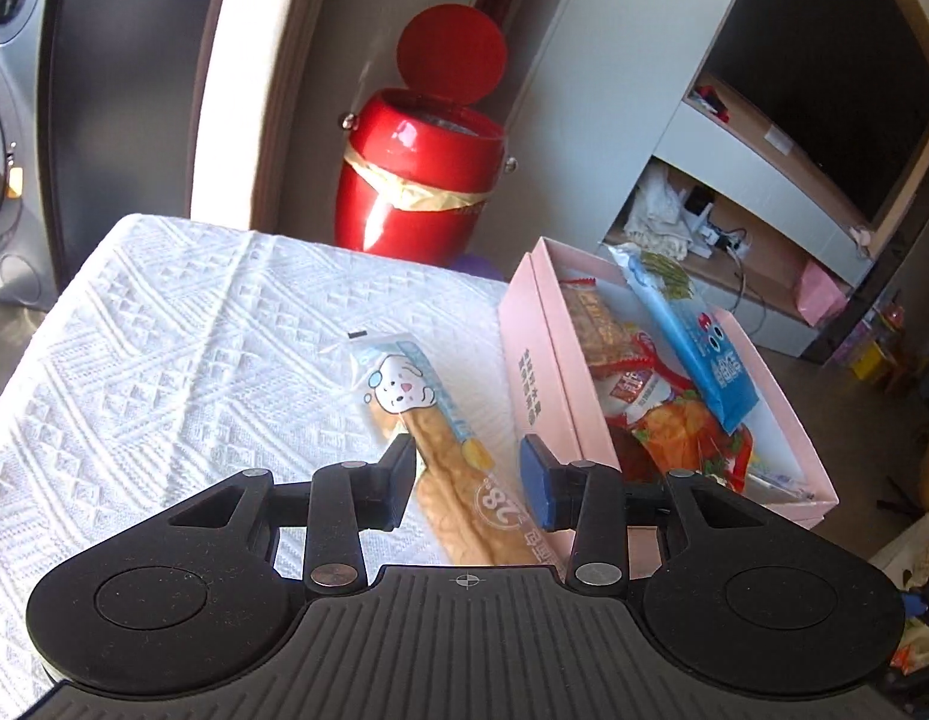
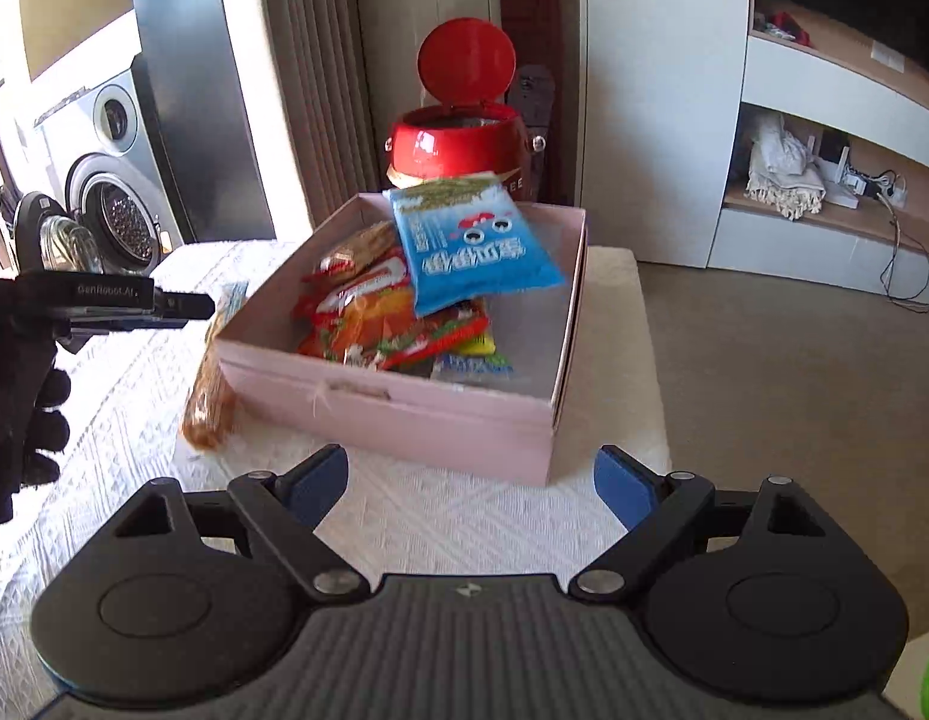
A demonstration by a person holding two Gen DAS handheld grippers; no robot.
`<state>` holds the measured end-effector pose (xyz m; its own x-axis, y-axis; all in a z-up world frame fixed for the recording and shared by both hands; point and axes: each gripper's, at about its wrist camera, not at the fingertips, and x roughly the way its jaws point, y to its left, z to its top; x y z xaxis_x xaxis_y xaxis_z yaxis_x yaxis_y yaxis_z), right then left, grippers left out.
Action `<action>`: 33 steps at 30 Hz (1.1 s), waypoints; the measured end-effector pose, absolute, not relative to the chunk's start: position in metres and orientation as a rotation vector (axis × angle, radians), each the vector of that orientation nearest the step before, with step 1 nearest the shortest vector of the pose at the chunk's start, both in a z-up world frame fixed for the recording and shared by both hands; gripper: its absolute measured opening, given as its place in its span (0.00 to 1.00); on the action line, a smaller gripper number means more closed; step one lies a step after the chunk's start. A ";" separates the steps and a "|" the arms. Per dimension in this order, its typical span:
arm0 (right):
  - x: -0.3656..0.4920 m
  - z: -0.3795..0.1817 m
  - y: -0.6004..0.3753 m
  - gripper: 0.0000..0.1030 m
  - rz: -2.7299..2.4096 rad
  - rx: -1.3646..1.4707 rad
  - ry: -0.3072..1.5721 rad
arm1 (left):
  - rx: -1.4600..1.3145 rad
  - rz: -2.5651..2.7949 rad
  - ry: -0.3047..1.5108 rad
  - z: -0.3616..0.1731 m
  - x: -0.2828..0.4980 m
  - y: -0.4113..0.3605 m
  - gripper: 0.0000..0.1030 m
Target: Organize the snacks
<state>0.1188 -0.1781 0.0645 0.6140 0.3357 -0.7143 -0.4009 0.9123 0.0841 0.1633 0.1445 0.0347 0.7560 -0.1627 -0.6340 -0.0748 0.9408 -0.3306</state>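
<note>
From my left wrist camera the near end of the bread stick packet (image 1: 431, 438) runs under the gripper body, so I cannot see how far it extends. The far half lies on the white-clothed bench (image 1: 182, 330), just beside the pink box (image 1: 527, 348). The left gripper (image 1: 473, 474) sits low over the packet with its jaws set apart on either side of it; a gap shows by the blue pad, and I cannot tell if the black pad touches the wrapper.

The box bottom is mostly buried under snacks. A blue snack bag (image 1: 695, 342) leans tilted on top of the orange and red packets (image 1: 674, 414), whose printing I cannot read.

From the right wrist camera the box wall (image 2: 392, 414) hides most of the bread stick packet (image 2: 211, 396), which is blurred at the box's left side. The right gripper (image 2: 470, 480) hovers short of the box, jaws spread wide, nothing between them. The left gripper (image 2: 182, 305) pokes in from the left, a dark-gloved hand (image 2: 20, 420) below it, cut off by the frame.
</note>
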 end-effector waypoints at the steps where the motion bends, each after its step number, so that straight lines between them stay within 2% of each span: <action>1: 0.110 0.055 -0.180 0.87 0.428 -0.089 0.835 | -0.341 -0.045 0.721 0.033 0.165 0.143 0.41; 6: 0.058 0.024 -0.187 0.87 0.522 -0.007 0.976 | -0.306 0.012 0.741 0.024 0.180 0.139 0.41; 9: 0.034 0.021 -0.185 0.87 0.571 0.003 0.969 | -0.262 0.021 0.750 0.017 0.184 0.137 0.43; 12: 0.018 0.021 -0.176 0.85 0.586 -0.067 0.947 | -0.231 -0.010 0.756 0.019 0.176 0.135 0.40; 15: 0.009 0.022 -0.165 0.65 0.582 -0.146 0.911 | -0.187 -0.061 0.772 0.020 0.159 0.131 0.37; 17: 0.009 0.026 -0.159 0.45 0.593 -0.157 0.894 | -0.159 -0.088 0.786 0.021 0.143 0.128 0.36; 22: 0.019 0.027 -0.142 0.38 0.612 -0.159 0.870 | -0.130 -0.128 0.818 0.024 0.103 0.125 0.35; 30: 0.039 0.039 -0.118 0.38 0.677 -0.188 0.839 | -0.194 -0.187 0.852 0.025 0.054 0.121 0.35; 31: 0.043 0.049 -0.115 0.44 0.679 -0.211 0.793 | -0.193 -0.179 0.848 0.025 0.051 0.120 0.35; 32: 0.049 0.061 -0.112 0.62 0.672 -0.240 0.737 | -0.194 -0.171 0.838 0.026 0.047 0.120 0.35; 33: 0.056 0.073 -0.110 0.72 0.666 -0.265 0.679 | -0.197 -0.166 0.826 0.028 0.045 0.120 0.35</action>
